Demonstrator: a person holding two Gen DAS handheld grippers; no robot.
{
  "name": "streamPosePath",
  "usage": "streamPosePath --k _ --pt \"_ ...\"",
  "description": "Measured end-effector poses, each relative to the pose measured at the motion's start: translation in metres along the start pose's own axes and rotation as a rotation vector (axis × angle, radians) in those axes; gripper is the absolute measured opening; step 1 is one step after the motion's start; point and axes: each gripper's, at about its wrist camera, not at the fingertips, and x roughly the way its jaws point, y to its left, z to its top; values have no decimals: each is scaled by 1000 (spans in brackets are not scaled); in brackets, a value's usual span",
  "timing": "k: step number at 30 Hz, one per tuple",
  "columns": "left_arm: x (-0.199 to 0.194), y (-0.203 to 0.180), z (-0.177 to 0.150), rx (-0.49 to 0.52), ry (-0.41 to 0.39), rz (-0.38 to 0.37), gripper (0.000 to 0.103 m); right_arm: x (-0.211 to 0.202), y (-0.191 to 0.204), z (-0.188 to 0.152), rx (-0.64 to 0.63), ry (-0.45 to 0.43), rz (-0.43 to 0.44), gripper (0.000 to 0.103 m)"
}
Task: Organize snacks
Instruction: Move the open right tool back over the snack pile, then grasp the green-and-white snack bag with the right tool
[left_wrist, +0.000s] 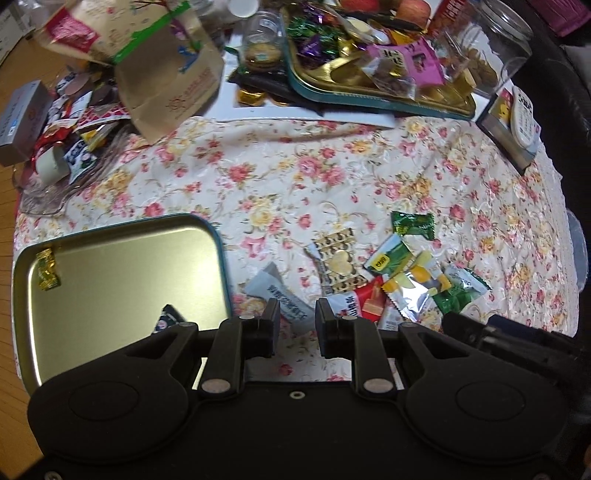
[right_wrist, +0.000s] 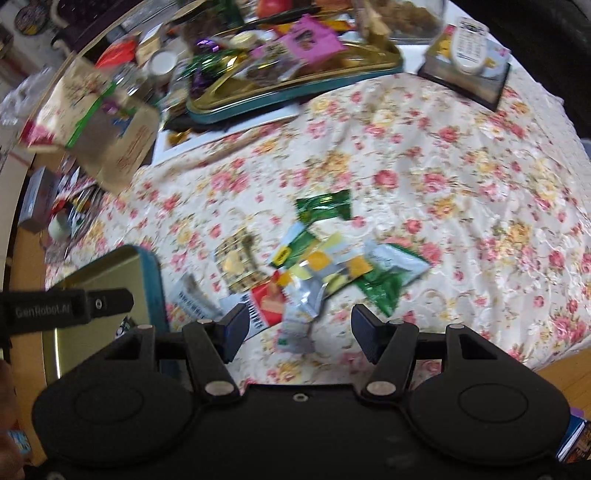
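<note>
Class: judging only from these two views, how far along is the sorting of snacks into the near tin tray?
Done: one gold-wrapped candy lies in the tin tray. In hand: nothing; the left tongs and right tongs are both open and empty. Left: the loose snack packets on the floral tablecloth.

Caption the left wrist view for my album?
Open left gripper hovering over loose snack packets beside a near-empty tin tray.

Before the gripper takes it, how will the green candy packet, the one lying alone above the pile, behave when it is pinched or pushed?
The green candy packet looks like thin, shiny foil, so it is probably light and may slide on the glossy floral tablecloth when pushed. Its flat, crinkled ends suggest it will crumple rather than stay stiff. It lies flat, so rolling seems unlikely.
</note>
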Motion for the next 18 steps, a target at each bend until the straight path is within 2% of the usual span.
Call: streamPosePath --k 8,18 --pt "19 -22 7 32 35 -24 30 2 -53 21 161 -15 -16 65" --pt "44 -37 22 17 83 -58 30 32 -75 28 234 47 -36 65"
